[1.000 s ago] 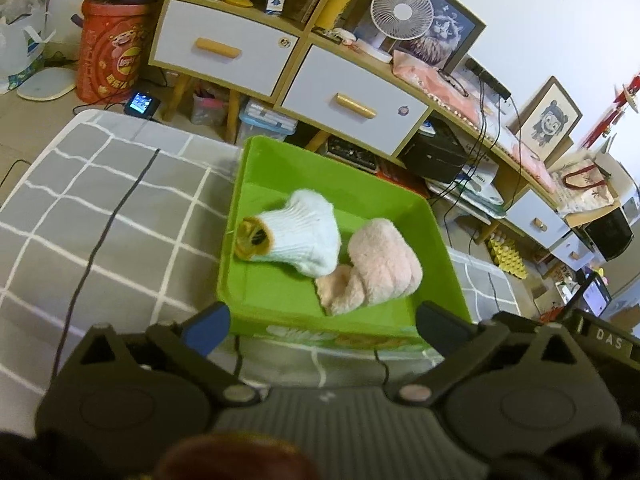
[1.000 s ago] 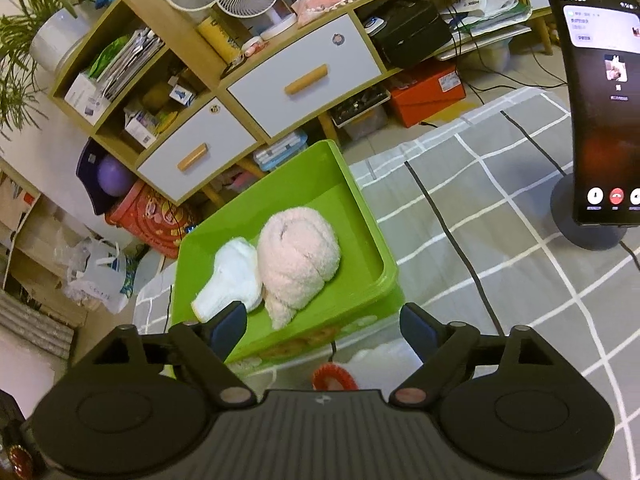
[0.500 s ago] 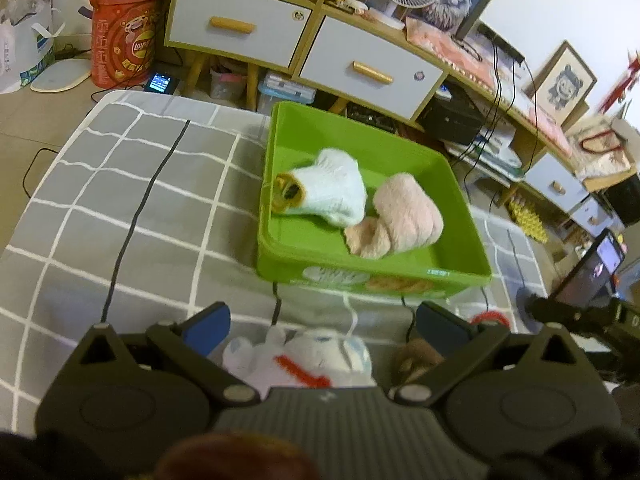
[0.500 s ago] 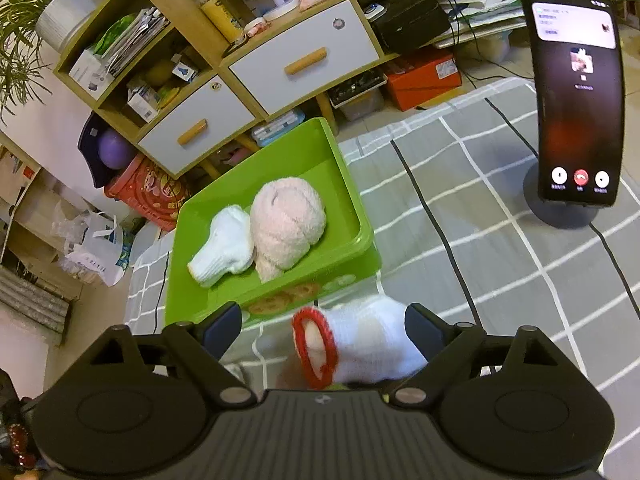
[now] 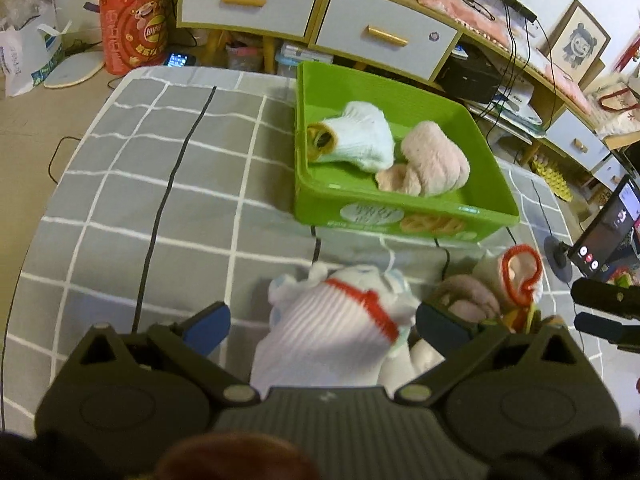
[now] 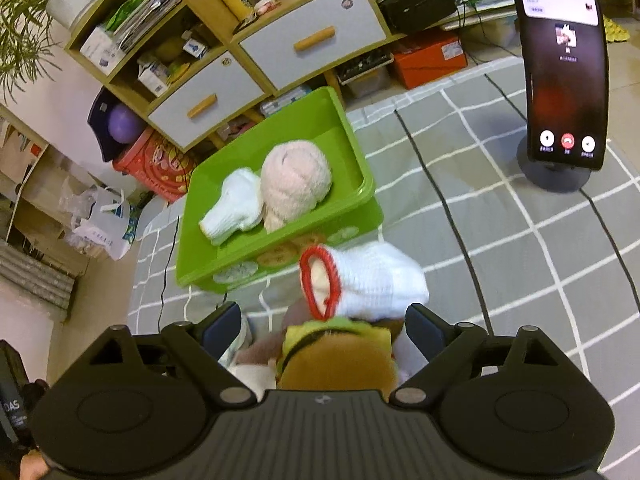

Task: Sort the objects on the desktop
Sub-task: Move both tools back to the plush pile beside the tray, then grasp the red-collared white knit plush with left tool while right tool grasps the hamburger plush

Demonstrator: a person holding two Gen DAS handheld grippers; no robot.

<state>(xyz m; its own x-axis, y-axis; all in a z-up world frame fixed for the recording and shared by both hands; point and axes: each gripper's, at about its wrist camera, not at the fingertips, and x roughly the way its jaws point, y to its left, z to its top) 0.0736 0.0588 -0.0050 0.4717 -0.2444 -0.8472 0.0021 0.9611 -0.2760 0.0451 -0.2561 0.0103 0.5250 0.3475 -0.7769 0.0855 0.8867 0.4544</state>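
Surface: grey checked cloth (image 5: 160,200) with white grid lines and dark stripes fills the middle of both views; wooden cabinets with grey drawers (image 5: 244,0) run along the top.
Tray: green tray (image 5: 400,216) sits upper centre in the left view and centre left in the right view, holding a rolled white sock (image 5: 360,140) beside a rolled pink fuzzy sock (image 5: 436,160), the two touching.
Left gripper: left gripper (image 5: 320,320) sits at the bottom of its frame, jaws spread wide; a white sock with a red band (image 5: 340,328) lies between the blue fingertips (image 5: 208,320), and neither pad presses it.
Right gripper: right gripper (image 6: 324,326) has its jaws spread wide, with a brown and green bundle (image 6: 336,356) between them; contact cannot be told.
Red-cuffed sock: white sock with a red cuff (image 6: 372,280) lies just beyond the right fingertips, near the tray's front wall.
Hard to make out: the heap near the jaws is blurred and partly covered by the gripper bodies.
Right view only: phone on a stand (image 6: 560,68), full screen, upper right; the left view cuts it at its right edge.
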